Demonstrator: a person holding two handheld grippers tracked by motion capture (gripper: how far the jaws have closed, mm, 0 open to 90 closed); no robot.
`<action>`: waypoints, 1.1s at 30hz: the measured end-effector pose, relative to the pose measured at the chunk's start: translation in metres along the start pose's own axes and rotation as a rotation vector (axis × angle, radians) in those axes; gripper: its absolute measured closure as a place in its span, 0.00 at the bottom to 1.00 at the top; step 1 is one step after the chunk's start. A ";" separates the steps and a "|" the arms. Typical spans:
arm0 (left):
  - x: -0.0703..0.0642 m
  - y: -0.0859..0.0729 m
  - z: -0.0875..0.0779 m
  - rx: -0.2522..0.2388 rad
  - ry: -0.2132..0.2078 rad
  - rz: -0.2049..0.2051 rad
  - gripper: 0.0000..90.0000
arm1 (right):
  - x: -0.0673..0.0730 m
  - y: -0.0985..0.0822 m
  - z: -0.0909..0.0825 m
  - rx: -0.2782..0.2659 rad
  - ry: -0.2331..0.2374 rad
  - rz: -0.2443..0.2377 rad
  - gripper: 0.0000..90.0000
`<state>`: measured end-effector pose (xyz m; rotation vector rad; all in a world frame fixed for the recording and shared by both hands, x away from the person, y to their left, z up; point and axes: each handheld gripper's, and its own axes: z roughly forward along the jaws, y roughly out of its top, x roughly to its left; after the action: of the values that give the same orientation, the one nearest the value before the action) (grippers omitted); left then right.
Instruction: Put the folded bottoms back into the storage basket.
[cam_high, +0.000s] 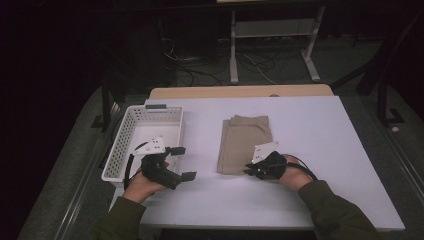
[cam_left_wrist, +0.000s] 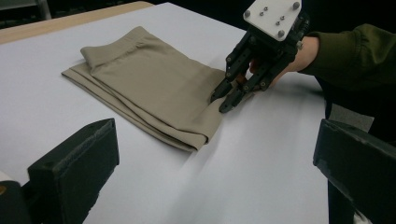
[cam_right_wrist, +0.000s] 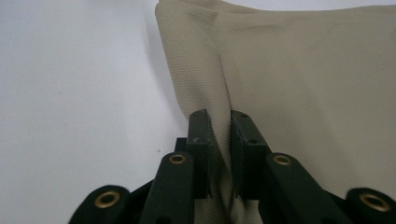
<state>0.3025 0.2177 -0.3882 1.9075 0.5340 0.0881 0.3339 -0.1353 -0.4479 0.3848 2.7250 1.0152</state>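
Fingers (cam_right_wrist: 201, 135) of the right gripper (cam_right_wrist: 219, 140) pinch the folded beige cloth's (cam_high: 246, 142) near edge, apparently to lift it; left gripper (cam_high: 182, 162) spread wide, idle beside the basket (cam_high: 131, 130).

Your high view was dim overall; only the white table (cam_high: 310, 150) caught the light, while the floor and room behind it sank into near black; the picture was soft and slightly grainy. Your left gripper view was brighter; its own tongs (cam_left_wrist: 210, 177) loomed dark and blurred at the bottom corners; the beige cloth (cam_left_wrist: 149, 88) threw a thin shadow along its near edge. Your right gripper view was evenly lit; the weave stayed sharp; no glare showed.
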 end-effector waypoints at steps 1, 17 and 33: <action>0.000 0.000 0.000 0.001 0.000 0.000 0.00 | 0.000 0.001 0.000 0.004 0.001 0.001 0.88; 0.000 0.000 0.000 -0.001 -0.002 -0.002 0.00 | -0.006 0.003 -0.012 -0.042 0.058 0.065 0.90; 0.000 0.000 0.000 -0.001 -0.001 -0.003 0.00 | 0.010 0.005 -0.022 -0.042 0.092 0.057 0.90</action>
<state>0.3027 0.2183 -0.3882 1.9060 0.5364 0.0853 0.3192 -0.1420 -0.4289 0.4214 2.7835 1.1298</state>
